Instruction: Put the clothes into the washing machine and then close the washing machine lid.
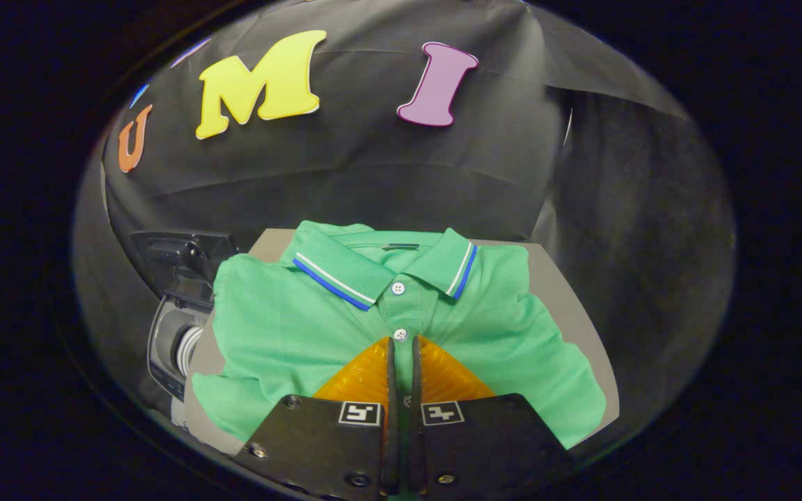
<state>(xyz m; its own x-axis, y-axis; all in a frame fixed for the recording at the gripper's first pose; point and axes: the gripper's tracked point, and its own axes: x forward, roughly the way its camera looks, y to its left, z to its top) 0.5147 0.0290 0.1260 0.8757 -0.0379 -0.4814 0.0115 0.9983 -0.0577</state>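
A green polo shirt (289, 327) with a blue-and-white striped collar lies folded on a grey table (568, 292). My gripper (402, 342) sits on the shirt's front, its fingers nearly together over the button placket just below the second button. A thin fold of green cloth shows pinched between them, so the gripper is shut on the shirt. To the left of the table, lower down, stands the washing machine (171, 348) with its dark lid (178, 257) raised and its opening showing.
Black cloth walls close in behind the table and on both sides. The table's edge runs just right of the shirt's sleeve (575, 396). The washing machine stands tight against the table's left edge.
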